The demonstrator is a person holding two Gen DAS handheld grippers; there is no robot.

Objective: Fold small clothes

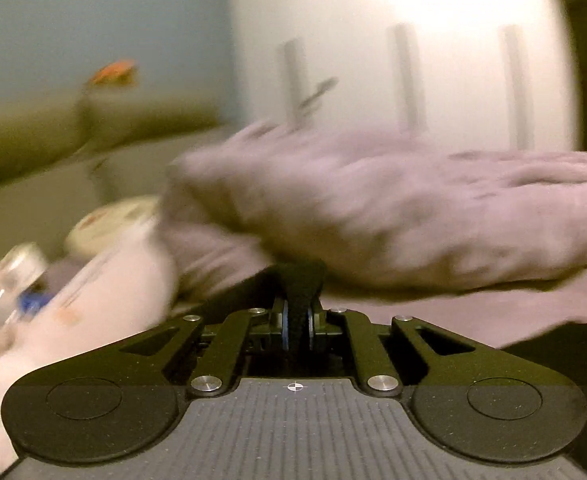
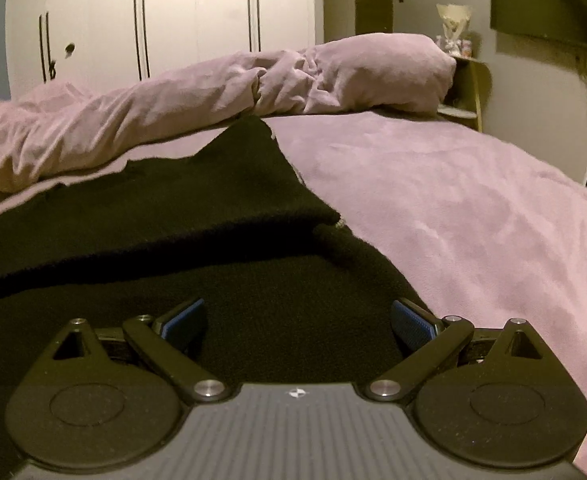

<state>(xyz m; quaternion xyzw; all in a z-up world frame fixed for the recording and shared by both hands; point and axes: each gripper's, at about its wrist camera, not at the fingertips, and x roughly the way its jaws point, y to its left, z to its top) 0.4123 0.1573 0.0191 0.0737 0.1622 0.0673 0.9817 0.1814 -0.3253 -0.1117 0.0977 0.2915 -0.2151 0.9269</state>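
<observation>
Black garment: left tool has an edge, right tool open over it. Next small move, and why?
Probably carry the left tool, shut on a pinch of the black garment, across toward the right tool. That one hovers open over the cloth lying flat on the bed cover, so the fold is not yet laid.

Black garment (image 2: pixel 141 216), mauve bedspread (image 2: pixel 453 208), white wardrobe (image 2: pixel 193 12), blue-padded tongs (image 2: pixel 299 322)
</observation>
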